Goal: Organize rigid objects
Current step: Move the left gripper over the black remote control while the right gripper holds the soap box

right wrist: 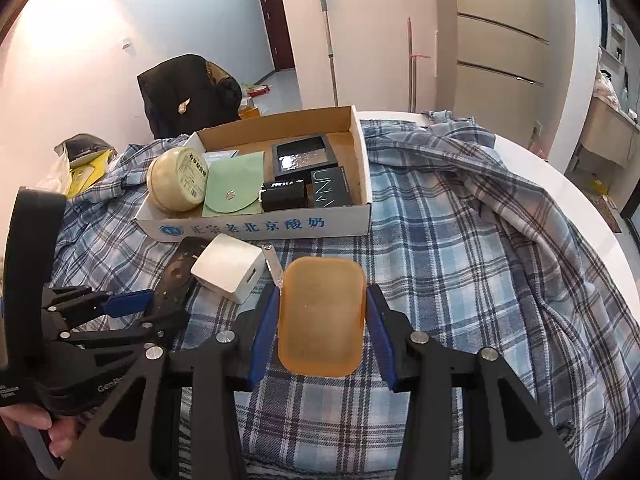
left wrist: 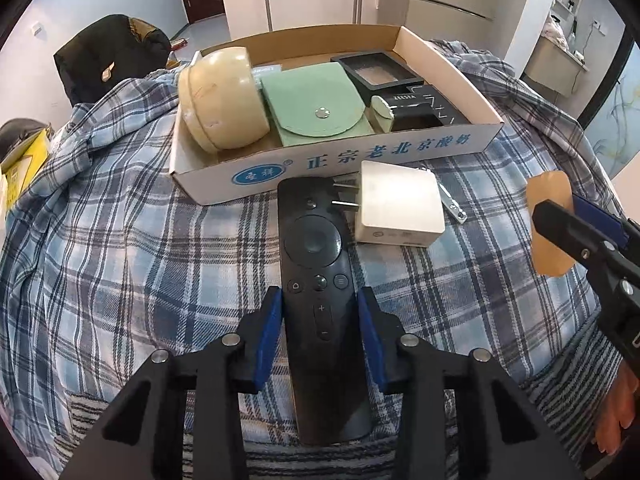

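A black remote (left wrist: 316, 240) lies lengthwise on the plaid cloth, and my left gripper (left wrist: 319, 300) is shut on its lower half, blue pads pressed against both long sides. From the right wrist view, the left gripper (right wrist: 136, 308) and the remote (right wrist: 180, 268) show at the left. My right gripper (right wrist: 323, 294) is shut on an orange translucent case (right wrist: 322, 320), held above the cloth to the right of the remote. A white charger (left wrist: 400, 208) and a metal nail clipper (left wrist: 452, 204) lie beside the remote's top end. Behind them stands a cardboard box (left wrist: 320, 156).
The box holds a cream round container (left wrist: 220, 100), a green pouch (left wrist: 316, 104) and black boxes (left wrist: 376, 68). The blue plaid cloth (left wrist: 120, 240) covers a round white table (right wrist: 580, 184). A dark bag (right wrist: 188, 88) sits behind, and yellow items (left wrist: 24, 160) at far left.
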Available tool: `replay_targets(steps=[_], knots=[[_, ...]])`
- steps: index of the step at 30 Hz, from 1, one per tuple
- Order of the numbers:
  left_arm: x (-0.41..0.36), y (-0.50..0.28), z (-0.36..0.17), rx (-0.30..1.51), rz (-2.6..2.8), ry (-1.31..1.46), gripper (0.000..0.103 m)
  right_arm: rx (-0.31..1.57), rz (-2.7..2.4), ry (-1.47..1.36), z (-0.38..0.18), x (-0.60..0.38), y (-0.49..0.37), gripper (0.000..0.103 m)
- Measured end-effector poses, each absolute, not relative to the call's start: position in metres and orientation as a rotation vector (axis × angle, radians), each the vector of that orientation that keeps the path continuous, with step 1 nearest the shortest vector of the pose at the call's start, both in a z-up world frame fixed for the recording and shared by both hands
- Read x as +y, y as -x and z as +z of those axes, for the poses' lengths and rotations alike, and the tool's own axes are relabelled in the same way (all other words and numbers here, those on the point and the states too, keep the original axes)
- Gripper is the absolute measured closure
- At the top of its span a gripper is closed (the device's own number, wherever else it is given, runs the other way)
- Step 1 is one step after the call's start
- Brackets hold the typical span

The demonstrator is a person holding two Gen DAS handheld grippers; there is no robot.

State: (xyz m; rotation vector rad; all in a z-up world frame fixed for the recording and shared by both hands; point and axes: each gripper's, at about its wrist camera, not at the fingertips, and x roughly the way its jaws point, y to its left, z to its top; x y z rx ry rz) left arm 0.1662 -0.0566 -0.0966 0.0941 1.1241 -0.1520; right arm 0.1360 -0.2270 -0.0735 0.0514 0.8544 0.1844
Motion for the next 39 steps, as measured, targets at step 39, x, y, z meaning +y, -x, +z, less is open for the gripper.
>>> replay_targets(steps=[39], knots=[[-0.006,-0.115,-0.075,1.115,-0.251,0.056,0.068,0.882,0.203,-0.030,-0.081,-0.218,-0.136,0.061]])
